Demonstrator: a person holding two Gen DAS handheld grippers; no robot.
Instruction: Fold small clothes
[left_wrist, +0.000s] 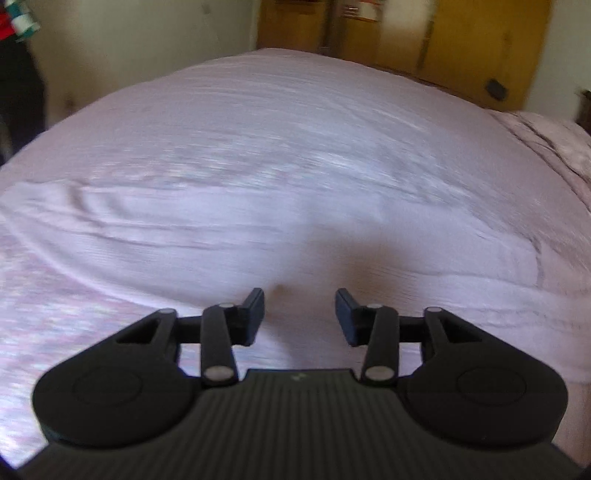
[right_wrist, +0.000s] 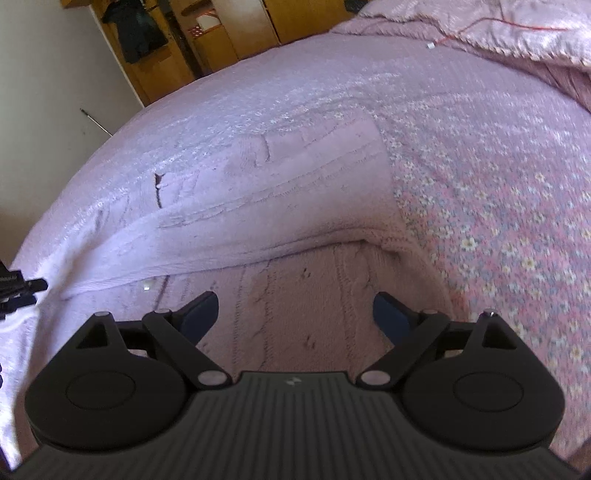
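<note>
A pale pink knitted garment lies on the bed, with one part folded over the rest. It also shows in the left wrist view, blurred. My right gripper is open and empty, low over the garment's near cable-knit part. My left gripper is open and empty, just above the garment. The tip of the left gripper shows at the left edge of the right wrist view.
The bed has a pink floral sheet. A crumpled pink blanket lies at the far right. Wooden cupboards and a white wall stand beyond the bed. Dark clothes hang on a cupboard.
</note>
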